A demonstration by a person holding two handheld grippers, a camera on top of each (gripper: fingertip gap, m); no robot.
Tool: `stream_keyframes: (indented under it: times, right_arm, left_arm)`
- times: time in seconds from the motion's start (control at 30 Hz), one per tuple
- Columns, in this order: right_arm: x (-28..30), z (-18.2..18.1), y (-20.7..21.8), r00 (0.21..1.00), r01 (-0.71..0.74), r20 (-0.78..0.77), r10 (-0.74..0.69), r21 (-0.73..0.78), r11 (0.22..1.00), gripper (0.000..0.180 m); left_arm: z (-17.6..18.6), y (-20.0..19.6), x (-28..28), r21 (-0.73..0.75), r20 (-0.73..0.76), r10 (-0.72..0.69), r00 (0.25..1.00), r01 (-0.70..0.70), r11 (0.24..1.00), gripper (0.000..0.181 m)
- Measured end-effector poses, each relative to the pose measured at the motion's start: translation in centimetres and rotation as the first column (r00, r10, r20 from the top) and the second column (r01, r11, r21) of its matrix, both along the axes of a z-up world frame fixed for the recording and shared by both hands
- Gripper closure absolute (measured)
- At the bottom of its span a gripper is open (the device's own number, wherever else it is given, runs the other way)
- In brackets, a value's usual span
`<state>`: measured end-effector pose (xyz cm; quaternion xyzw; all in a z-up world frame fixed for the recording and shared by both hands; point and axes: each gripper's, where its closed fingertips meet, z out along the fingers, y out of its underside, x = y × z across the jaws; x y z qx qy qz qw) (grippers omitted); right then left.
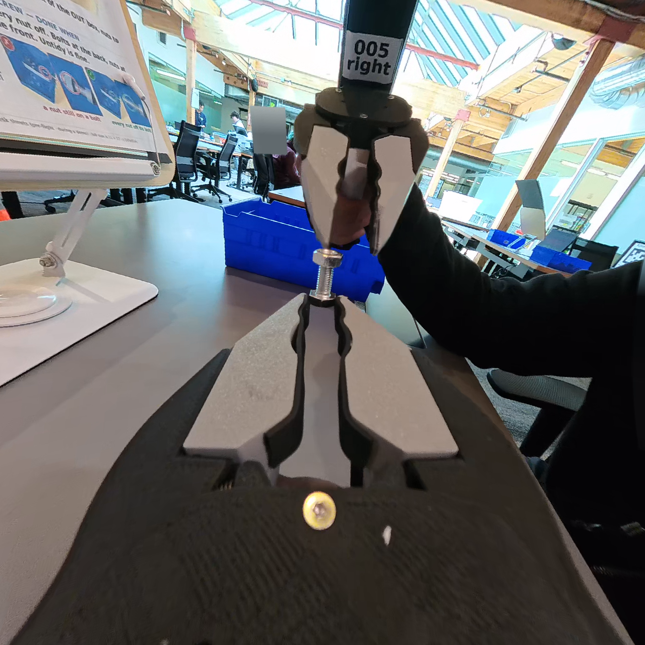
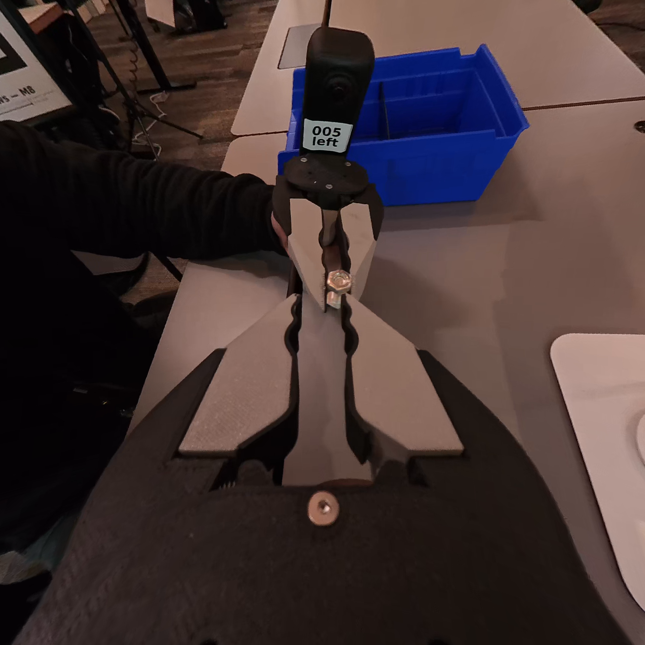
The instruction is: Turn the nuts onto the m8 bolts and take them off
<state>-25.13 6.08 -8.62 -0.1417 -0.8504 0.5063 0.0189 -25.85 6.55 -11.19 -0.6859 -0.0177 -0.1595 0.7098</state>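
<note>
Right wrist view: bin (image 2: 436,167) behind tongs (image 2: 336,300).

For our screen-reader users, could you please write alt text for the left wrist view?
The left gripper clamps the head of an upright bolt whose nut sits at the top, just under the open right gripper. Behind stand a blue bin and a white document stand on the grey table.

both grippers have black, ribbed printed bodies, flat grey tapered fingers (image 1: 251,384) with wavy black inner pads and a round screw at the base. a white sticker (image 2: 326,136) marks each black handle. the person wears black sleeves (image 1: 488,307).
</note>
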Motion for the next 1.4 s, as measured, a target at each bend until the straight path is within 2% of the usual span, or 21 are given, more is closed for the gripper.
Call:
stream_keyframes:
  times: [0.1, 0.2, 0.37, 0.6, 0.8, 0.9, 1.03, 1.13, 1.23, 1.27, 1.33, 1.4]
  right_arm:
    - [-0.8, 0.3, -0.1, 0.999, 0.037, -0.019, -0.037, -0.021, 0.999, 0.156]
    - [-0.6, -0.1, -0.5, 1.000, 0.010, -0.021, -0.010, -0.013, 1.000, 0.157]
    - [-0.5, -0.3, -0.9, 1.000, -0.014, -0.001, 0.014, -0.028, 0.999, 0.169]
    - [-0.9, -0.2, -0.9, 1.000, 0.024, 0.000, -0.024, -0.018, 1.000, 0.169]
    - [-2.8, -0.4, -0.6, 0.978, 0.206, -0.035, -0.204, 0.050, 0.977, 0.169]
    - [-4.2, -0.3, -0.5, 0.945, 0.325, -0.052, -0.322, 0.053, 0.944, 0.169]
    - [-5.3, -0.9, -0.6, 0.910, 0.408, -0.113, -0.399, 0.082, 0.909, 0.169]
    - [-5.1, -0.4, -0.8, 0.926, 0.369, -0.108, -0.363, 0.045, 0.928, 0.168]
    - [-3.9, 1.0, -1.0, 0.961, 0.267, -0.070, -0.269, -0.039, 0.963, 0.161]
    - [-3.3, 1.4, -0.9, 0.973, 0.215, -0.072, -0.219, -0.062, 0.975, 0.159]
    - [-1.5, 2.1, -0.8, 0.993, 0.084, -0.079, -0.092, -0.107, 0.991, 0.163]
    - [0.3, 2.5, -0.6, 0.996, -0.035, -0.080, 0.024, -0.133, 0.991, 0.160]
  left_arm:
    - [-0.1, 0.1, 0.5, -0.008, -0.005, -0.023, 1.000, 0.023, 1.000, 0.169]
    - [-0.3, 0.3, 0.9, -0.014, -0.013, -0.036, 0.999, 0.036, 0.999, 0.169]
    - [-0.1, 0.2, 0.9, -0.010, -0.012, -0.040, 0.999, 0.040, 0.999, 0.169]
    - [0.0, 0.3, 0.5, -0.011, -0.036, 0.007, 0.999, -0.008, 1.000, 0.169]
    - [-0.1, 0.6, -1.6, -0.038, -0.111, 0.191, 0.975, -0.196, 0.980, 0.169]
    - [0.0, 0.5, -3.1, -0.038, -0.131, 0.313, 0.941, -0.321, 0.946, 0.169]
    - [-0.6, 0.4, -4.3, -0.069, -0.171, 0.422, 0.890, -0.438, 0.896, 0.169]
    - [-0.1, 0.4, -3.9, -0.050, -0.132, 0.385, 0.913, -0.394, 0.918, 0.169]
    - [0.5, 0.3, -2.5, -0.033, -0.087, 0.274, 0.958, -0.278, 0.960, 0.169]
    - [0.6, 0.4, -1.4, -0.035, -0.063, 0.189, 0.980, -0.191, 0.981, 0.169]
    - [0.9, 0.2, -0.2, -0.017, -0.038, 0.090, 0.995, -0.091, 0.996, 0.169]
    - [1.0, 0.0, 1.1, -0.016, -0.026, -0.009, 1.000, 0.009, 1.000, 0.169]
